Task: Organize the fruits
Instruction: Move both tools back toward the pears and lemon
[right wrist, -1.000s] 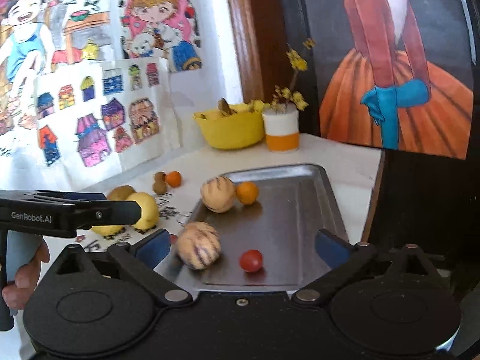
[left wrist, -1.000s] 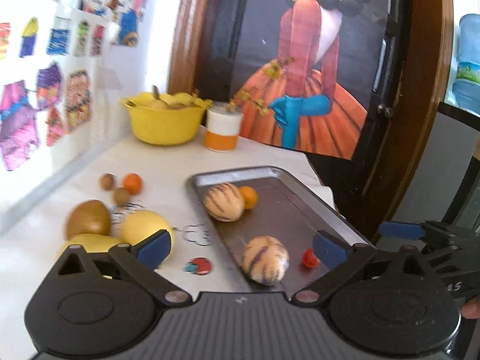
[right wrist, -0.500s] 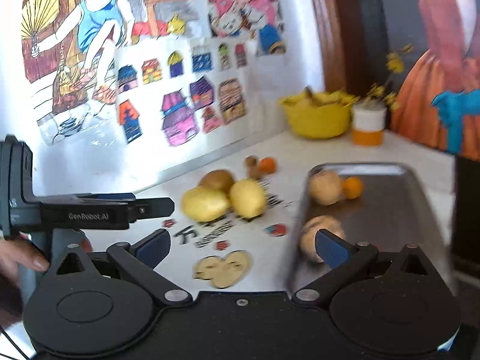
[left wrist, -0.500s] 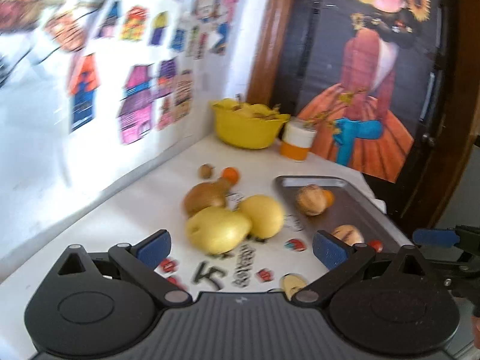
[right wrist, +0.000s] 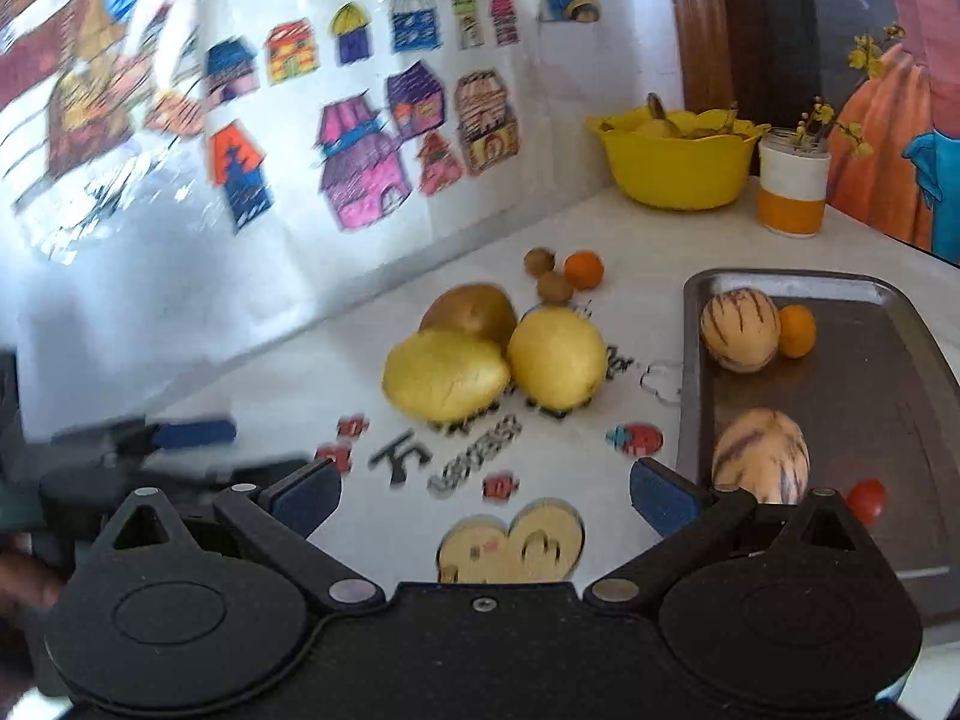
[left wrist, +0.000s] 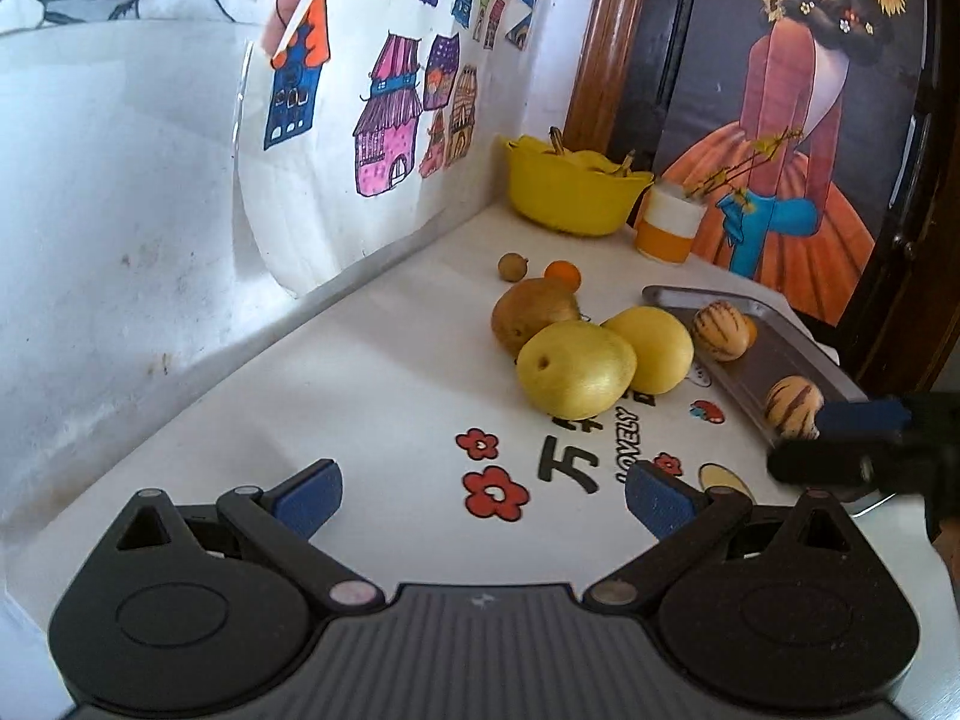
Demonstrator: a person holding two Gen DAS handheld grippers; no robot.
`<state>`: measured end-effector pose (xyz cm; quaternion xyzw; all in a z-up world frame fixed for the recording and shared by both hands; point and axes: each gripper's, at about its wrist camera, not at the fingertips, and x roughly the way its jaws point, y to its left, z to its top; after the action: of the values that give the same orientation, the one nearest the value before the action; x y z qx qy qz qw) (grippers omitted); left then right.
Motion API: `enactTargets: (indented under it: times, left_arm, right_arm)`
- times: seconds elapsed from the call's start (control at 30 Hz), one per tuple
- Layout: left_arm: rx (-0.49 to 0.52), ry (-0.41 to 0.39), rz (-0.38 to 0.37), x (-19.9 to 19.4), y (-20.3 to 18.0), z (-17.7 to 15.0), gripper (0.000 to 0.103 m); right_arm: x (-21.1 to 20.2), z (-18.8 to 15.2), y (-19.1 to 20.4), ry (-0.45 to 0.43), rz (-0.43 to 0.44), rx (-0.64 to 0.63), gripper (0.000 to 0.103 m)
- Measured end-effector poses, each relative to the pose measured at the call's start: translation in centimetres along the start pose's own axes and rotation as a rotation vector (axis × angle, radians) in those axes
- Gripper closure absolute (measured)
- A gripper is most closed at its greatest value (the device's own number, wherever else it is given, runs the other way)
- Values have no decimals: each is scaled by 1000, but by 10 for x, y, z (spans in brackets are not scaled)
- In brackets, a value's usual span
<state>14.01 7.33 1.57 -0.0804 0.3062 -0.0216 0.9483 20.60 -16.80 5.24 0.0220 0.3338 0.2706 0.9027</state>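
Two yellow pears [right wrist: 444, 375] [right wrist: 558, 357] lie touching on the white bench [left wrist: 372, 396], with a brown pear [right wrist: 471, 309] just behind them; farther off sit two small brown fruits [right wrist: 540, 261] [right wrist: 553, 287] and a small orange [right wrist: 583, 270]. To the right, the metal tray [right wrist: 870, 396] holds two striped melons [right wrist: 741, 330] [right wrist: 761, 456], an orange [right wrist: 797, 330] touching the far melon, and a cherry tomato [right wrist: 867, 499] near the front. A yellow bowl [right wrist: 678, 165] and an orange-and-white cup [right wrist: 792, 189] stand at the far end. The left gripper [left wrist: 480, 498] hovers over the near bench, jaws spread with nothing between them; the right gripper [right wrist: 483, 495] likewise, jaws spread, beside the tray's near left corner
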Motion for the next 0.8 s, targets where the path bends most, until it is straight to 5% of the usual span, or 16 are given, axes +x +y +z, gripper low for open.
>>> enactTargets:
  times: [0.3, 0.6, 0.8]
  left_arm:
    - [72, -1, -68, 26, -11, 19, 0]
    - [85, 26, -110, 61, -24, 34, 1]
    - [86, 55, -125, 80, -30, 36, 1]
  right_arm:
    - [43, 36, -18, -39, -24, 102, 1]
    - [80, 40, -40, -16, -55, 163, 23]
    - [91, 40, -46, -2, -39, 177, 28]
